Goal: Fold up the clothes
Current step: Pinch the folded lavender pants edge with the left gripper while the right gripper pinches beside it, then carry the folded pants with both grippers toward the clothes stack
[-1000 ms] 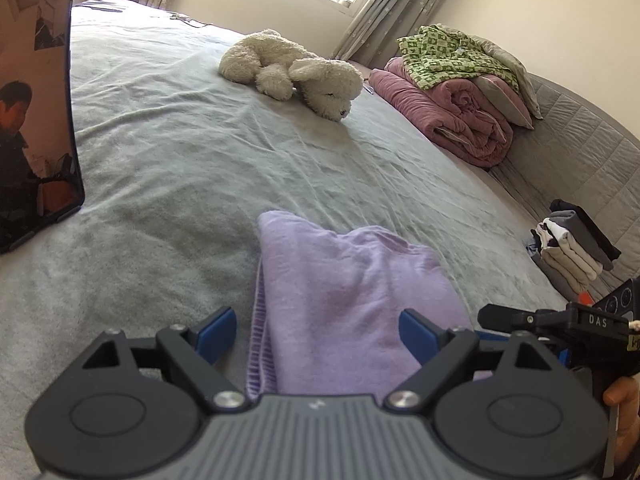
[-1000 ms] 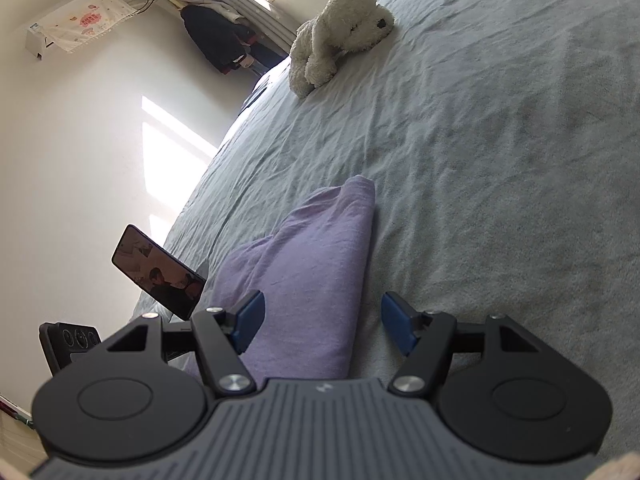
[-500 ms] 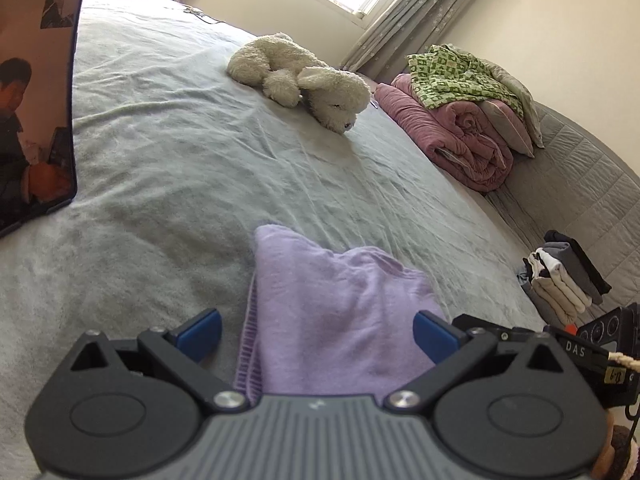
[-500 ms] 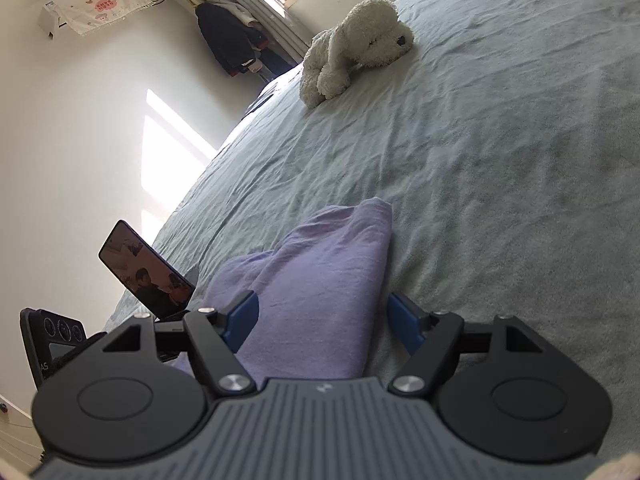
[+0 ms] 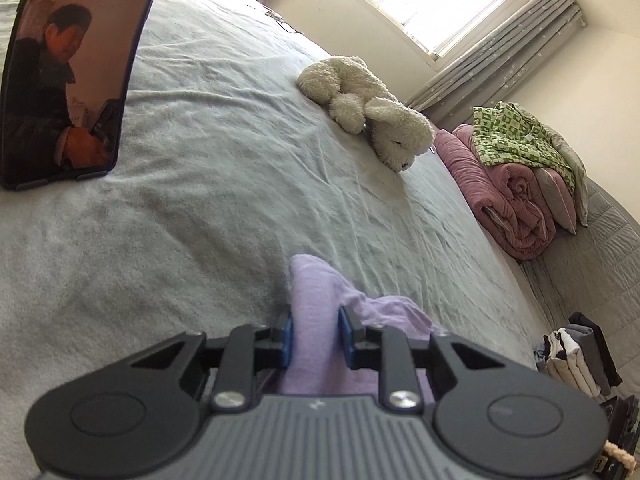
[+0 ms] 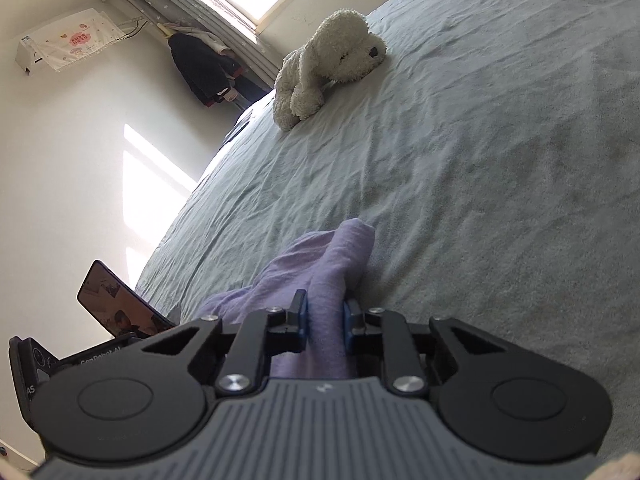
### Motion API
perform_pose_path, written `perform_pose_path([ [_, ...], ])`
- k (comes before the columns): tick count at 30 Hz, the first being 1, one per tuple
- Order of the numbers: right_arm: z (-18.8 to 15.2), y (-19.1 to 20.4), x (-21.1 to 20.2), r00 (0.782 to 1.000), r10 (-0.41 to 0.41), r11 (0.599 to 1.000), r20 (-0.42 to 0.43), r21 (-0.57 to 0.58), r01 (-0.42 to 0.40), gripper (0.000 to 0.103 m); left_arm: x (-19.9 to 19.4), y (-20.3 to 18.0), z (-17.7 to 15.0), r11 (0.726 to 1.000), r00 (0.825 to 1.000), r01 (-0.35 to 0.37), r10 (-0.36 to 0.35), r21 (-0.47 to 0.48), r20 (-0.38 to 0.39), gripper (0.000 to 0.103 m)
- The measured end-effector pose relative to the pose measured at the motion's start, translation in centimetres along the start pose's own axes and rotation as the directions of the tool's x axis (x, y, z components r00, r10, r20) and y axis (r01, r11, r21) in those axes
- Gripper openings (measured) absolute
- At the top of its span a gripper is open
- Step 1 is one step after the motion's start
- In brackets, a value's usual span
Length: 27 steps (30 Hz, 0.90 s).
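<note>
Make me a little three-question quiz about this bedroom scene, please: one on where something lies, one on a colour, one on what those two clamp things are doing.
1. Where does the white plush dog lie?
A. on the grey bed cover
B. on the floor
C. on the rolled pink blanket

2. What colour is the garment in the grippers?
A. green
B. lilac
C. black

3. What is between the pads of the left gripper and the right gripper?
A. nothing
B. the plush dog
C. folds of the lilac garment

Answers:
1 A: the dog rests on the cover, apart from the pink blanket at the bed's edge.
2 B: the cloth is pale purple in both views.
3 C: both grippers' jaws are closing, and the blue pads already pinch bunched lilac cloth.
</note>
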State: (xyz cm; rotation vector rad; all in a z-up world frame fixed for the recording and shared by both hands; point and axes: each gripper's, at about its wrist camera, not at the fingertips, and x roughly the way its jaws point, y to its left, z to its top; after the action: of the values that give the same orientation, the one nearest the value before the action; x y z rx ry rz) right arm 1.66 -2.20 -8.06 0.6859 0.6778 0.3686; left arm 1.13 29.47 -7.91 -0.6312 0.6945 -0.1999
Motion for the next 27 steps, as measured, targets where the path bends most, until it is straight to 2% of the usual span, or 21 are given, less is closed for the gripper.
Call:
perform_pose_path([
  [5,0.8,1.1,-2.0,0.999,0.039,0.999,0.037,-0.034,-0.037,0.014,-1.4,-2.3,-0.9,0.999,0.996,-0.016,0.013,0.038,0.083,0.015],
  [11,2.8,2.5,-5.8,0.994,0.051,0.986,0.101,-0.161,-0.035,0.014,-2.1,-7.4,-1.3,0.994,0.988,0.002,-0.019,0.110,0.155,0.015],
  [19,7.5,1.2,-12.7,0.971,0.039,0.976,0.235,-0.217,0.013,0.014,-0.4,-17.0,-1.7,0.965,0.980,0.065,-0.110,0.252,0.167,0.014],
  [27,12.9,-2.3,-20.0,0.933,-0.002,0.970,0.360,-0.225,0.089,0.014,3.1,-27.2,-3.0,0.928,0.970,0.136,-0.196,0.347,0.143,0.014],
])
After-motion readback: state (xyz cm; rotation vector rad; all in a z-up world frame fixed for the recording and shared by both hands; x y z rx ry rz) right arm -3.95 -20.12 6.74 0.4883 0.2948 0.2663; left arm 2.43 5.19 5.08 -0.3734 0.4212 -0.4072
